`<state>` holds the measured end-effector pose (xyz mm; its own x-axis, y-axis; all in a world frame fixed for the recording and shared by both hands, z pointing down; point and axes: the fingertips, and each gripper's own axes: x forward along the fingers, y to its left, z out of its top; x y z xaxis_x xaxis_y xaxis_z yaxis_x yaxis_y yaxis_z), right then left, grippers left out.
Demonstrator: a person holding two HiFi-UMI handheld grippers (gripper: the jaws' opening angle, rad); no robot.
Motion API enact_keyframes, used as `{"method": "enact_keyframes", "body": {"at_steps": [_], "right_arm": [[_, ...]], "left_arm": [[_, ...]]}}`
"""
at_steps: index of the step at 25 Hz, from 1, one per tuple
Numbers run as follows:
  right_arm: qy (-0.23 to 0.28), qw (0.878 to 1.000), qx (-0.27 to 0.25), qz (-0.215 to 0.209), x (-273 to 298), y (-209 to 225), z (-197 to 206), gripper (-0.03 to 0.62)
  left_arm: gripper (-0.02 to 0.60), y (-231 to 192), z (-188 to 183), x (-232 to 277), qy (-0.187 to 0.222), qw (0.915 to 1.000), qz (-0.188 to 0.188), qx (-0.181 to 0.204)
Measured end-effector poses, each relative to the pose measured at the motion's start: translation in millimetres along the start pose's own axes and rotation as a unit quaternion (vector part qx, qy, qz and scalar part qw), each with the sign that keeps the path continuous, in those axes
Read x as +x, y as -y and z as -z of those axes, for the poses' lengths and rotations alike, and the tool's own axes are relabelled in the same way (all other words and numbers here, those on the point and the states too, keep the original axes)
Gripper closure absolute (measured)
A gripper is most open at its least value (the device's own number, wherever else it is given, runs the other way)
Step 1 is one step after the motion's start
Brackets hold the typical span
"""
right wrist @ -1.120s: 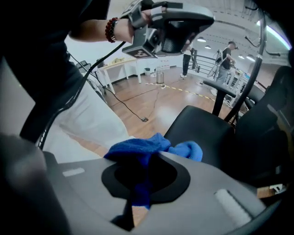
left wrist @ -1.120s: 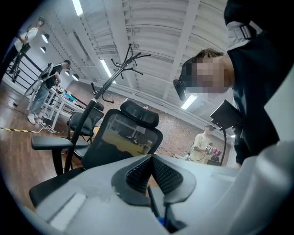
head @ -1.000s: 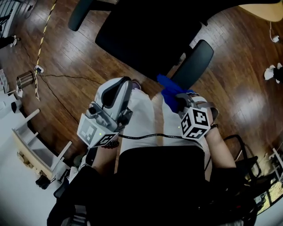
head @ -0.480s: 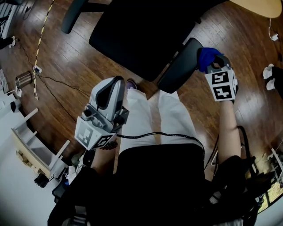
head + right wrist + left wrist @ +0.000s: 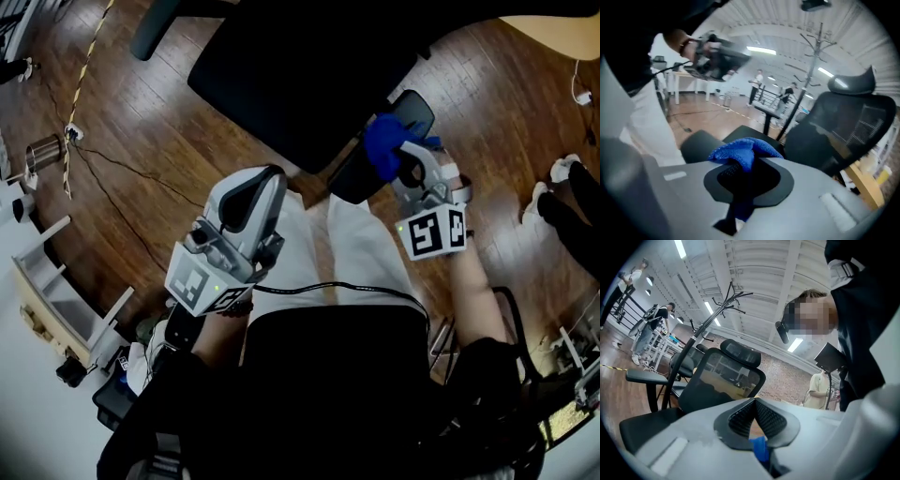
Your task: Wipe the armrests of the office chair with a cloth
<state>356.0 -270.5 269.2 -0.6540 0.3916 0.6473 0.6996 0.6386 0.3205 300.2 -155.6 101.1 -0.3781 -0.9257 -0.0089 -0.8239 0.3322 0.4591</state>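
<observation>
The black office chair (image 5: 300, 66) stands in front of me, its near armrest (image 5: 412, 108) at centre right and its far armrest (image 5: 155, 28) at top left. My right gripper (image 5: 398, 155) is shut on a blue cloth (image 5: 384, 141) that lies on the near armrest. In the right gripper view the cloth (image 5: 740, 152) bunches over the right gripper (image 5: 747, 161), with the armrest (image 5: 698, 140) just beyond. My left gripper (image 5: 248, 187) hangs shut over my lap, holding nothing. The left gripper (image 5: 754, 404) points at the chair's mesh back (image 5: 726, 376).
A white shelf unit (image 5: 47, 300) stands at lower left, and a cable (image 5: 122, 164) runs over the wooden floor. Someone's shoes (image 5: 562, 169) are at the right edge, and a light table edge (image 5: 553, 21) at top right. A coat stand (image 5: 717, 310) rises behind the chair.
The right gripper, with the cloth, slid out to the armrest's far end and has come back toward me. The left gripper has barely moved.
</observation>
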Motion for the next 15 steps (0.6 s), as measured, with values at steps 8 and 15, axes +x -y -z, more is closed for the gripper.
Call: {"method": "enact_keyframes", "body": {"at_steps": [8,15], "right_arm": [[0.092,0.991,0.011,-0.094,-10.8,-77.4,-23.8,0.56],[0.03,0.989,0.095,0.11,-5.6,105.9,66.6,0.56]], "left_arm": [[0.577,3.7,-14.2,20.4,-0.002,0.9999,0.016,0.004],[0.577,-0.2,-5.7,6.8,-0.027,0.9995,0.015,0.004]]}}
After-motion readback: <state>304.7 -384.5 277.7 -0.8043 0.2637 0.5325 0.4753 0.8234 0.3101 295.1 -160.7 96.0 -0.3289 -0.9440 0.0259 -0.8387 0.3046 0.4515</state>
